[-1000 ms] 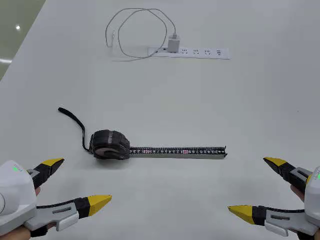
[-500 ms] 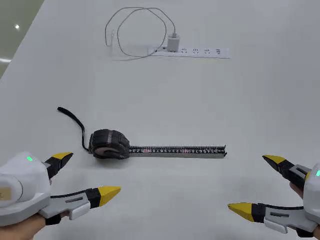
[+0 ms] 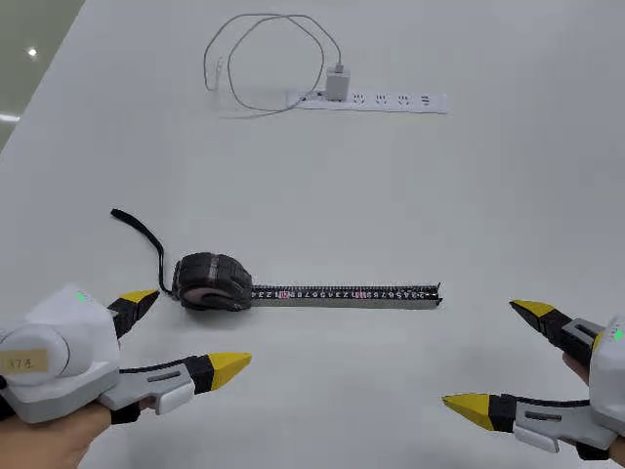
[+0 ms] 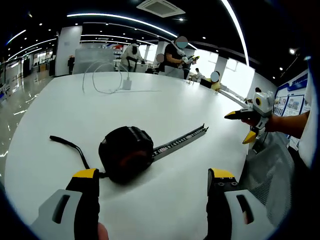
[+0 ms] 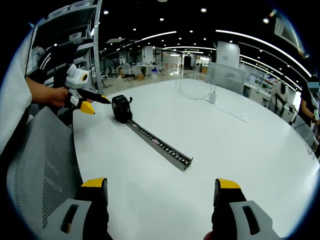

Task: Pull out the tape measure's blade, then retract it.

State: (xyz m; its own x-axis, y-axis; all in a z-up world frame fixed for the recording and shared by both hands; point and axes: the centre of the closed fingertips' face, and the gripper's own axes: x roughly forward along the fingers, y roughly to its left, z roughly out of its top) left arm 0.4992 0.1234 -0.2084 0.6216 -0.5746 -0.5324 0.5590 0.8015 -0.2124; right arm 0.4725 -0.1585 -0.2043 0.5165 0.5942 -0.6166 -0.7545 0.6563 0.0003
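A black tape measure (image 3: 213,282) lies on the white table (image 3: 391,195), with its blade (image 3: 344,294) drawn out to the right and resting flat. A black wrist strap (image 3: 140,233) trails off its left side. My left gripper (image 3: 192,331) is open just left of and in front of the case, not touching it. In the left gripper view the case (image 4: 126,152) lies ahead between the open jaws. My right gripper (image 3: 498,354) is open, to the right of the blade's hooked end (image 5: 186,164), apart from it.
A white power strip (image 3: 376,101) with a plugged-in charger (image 3: 338,85) and a looped white cable (image 3: 264,59) lies at the far side of the table. The table's left edge (image 3: 39,98) runs past the floor. People stand in the background of the left gripper view.
My left gripper has moved forward and to the right, closer to the tape measure case. The right gripper has barely shifted. The tape measure and blade lie as before.
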